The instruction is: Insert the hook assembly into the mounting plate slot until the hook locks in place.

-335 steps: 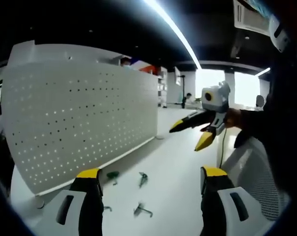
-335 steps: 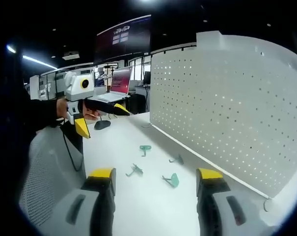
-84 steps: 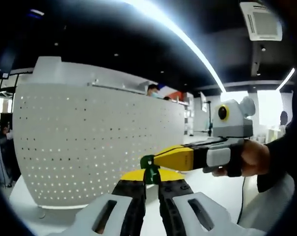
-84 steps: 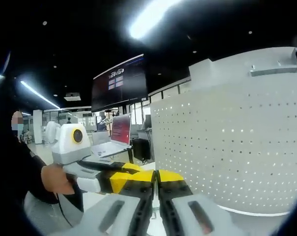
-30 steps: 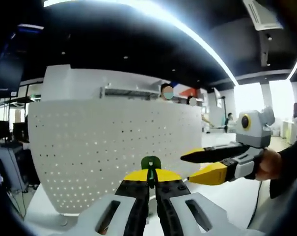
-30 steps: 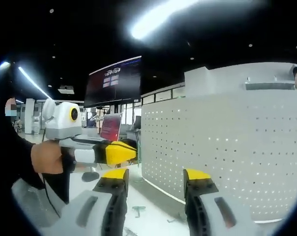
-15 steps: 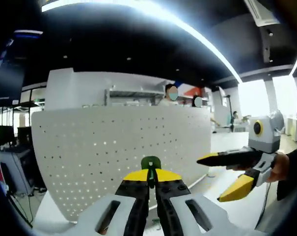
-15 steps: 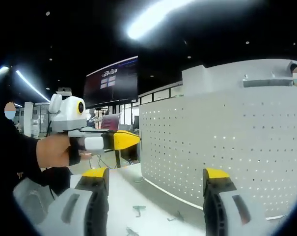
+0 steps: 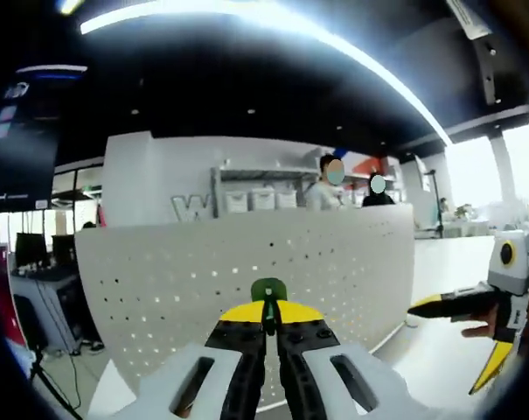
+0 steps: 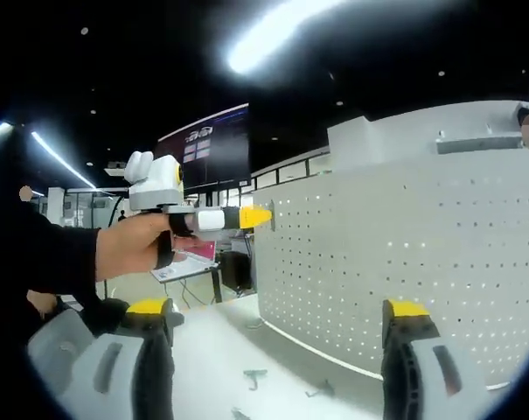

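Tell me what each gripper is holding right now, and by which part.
The left gripper is shut on a green hook, pinching its lower stem with the rounded top poking out above the tips. The right gripper is open and holds nothing.

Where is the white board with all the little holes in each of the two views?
Left gripper view: the pegboard spans the middle, behind the shut left gripper that holds a green hook.
Right gripper view: the pegboard takes up the right half, above the open right gripper.
Shared landmark: the left gripper, seen from the side at, pointing at the board.
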Motion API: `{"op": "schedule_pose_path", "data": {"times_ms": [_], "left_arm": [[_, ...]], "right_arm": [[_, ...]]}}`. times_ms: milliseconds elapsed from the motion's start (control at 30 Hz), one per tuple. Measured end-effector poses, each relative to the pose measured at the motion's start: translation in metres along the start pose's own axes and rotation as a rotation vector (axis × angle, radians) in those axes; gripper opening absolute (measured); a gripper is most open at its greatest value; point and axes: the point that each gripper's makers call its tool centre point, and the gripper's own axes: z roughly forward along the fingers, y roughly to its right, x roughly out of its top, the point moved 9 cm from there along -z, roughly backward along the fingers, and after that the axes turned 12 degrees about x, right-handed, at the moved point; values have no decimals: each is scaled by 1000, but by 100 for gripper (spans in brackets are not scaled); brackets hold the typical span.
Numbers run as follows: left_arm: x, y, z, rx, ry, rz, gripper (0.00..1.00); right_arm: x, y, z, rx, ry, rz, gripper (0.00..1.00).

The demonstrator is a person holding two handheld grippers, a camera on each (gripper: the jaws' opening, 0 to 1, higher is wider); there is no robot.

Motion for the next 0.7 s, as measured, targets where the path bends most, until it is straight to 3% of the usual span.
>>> {"op": "schedule_pose_path", "data": {"times_ms": [400,700], "left_arm": [[18,-16,38,117,43,-23,3],[14,-11,61,176,39,26,3]], "right_arm": [[-2,4,-2,-10,3,20,100],[-3,9,-5,-25,5,29,99]]}}
